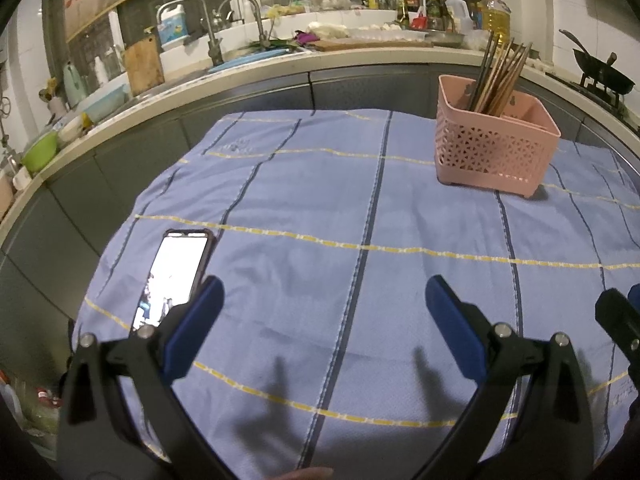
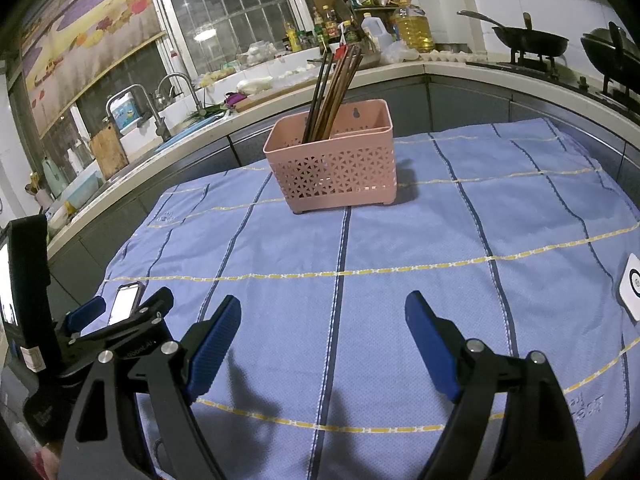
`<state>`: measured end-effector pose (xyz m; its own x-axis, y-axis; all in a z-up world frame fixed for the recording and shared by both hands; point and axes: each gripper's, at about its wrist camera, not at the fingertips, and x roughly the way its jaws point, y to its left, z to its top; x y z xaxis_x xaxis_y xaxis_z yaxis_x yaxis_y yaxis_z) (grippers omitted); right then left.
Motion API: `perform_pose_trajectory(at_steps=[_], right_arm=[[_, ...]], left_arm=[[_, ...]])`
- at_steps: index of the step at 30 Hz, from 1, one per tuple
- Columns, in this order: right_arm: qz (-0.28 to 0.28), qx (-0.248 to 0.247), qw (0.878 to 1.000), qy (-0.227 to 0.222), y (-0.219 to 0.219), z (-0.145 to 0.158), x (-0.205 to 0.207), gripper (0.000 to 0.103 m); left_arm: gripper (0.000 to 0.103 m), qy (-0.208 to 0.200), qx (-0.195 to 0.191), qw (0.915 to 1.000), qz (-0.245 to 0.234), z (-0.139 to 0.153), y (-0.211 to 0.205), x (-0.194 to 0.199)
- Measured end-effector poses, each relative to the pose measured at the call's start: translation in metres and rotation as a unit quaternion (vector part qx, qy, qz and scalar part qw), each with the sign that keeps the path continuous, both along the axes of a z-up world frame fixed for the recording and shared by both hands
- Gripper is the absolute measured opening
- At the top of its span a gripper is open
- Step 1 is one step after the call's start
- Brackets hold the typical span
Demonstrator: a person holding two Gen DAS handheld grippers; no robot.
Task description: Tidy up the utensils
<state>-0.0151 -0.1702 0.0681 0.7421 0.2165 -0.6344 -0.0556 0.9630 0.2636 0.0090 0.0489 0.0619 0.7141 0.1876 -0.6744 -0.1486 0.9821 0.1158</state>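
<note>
A pink perforated utensil basket (image 1: 496, 152) (image 2: 334, 160) stands on the blue checked tablecloth (image 1: 320, 220) (image 2: 400, 240), towards the far side. A bundle of brown chopsticks (image 1: 500, 76) (image 2: 334, 88) leans upright in its left rear compartment; the other compartment looks bare. My left gripper (image 1: 324, 292) hovers open over the near cloth, well short of the basket, nothing between its blue pads. My right gripper (image 2: 324, 312) is open too, near the table's front, holding nothing. The left gripper (image 2: 120, 308) shows at the lower left of the right wrist view.
A phone (image 1: 172, 276) (image 2: 126, 300) with a lit screen lies on the cloth at the near left. A white square device (image 2: 632, 284) sits at the right edge. Behind runs a kitchen counter (image 1: 280, 60) with taps, bottles and woks (image 2: 528, 40).
</note>
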Motion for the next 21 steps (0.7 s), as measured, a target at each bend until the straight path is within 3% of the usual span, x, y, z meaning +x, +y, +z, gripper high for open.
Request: perform_pose_trajectory(at_steps=[21], right_arm=[[0.006, 0.010, 1.000, 0.008, 0.0042, -0.0049, -0.0016, 0.083]], left_arm=[[0.097, -0.009, 0.012, 0.9999, -0.003, 0.0013, -0.0036, -0.0041]])
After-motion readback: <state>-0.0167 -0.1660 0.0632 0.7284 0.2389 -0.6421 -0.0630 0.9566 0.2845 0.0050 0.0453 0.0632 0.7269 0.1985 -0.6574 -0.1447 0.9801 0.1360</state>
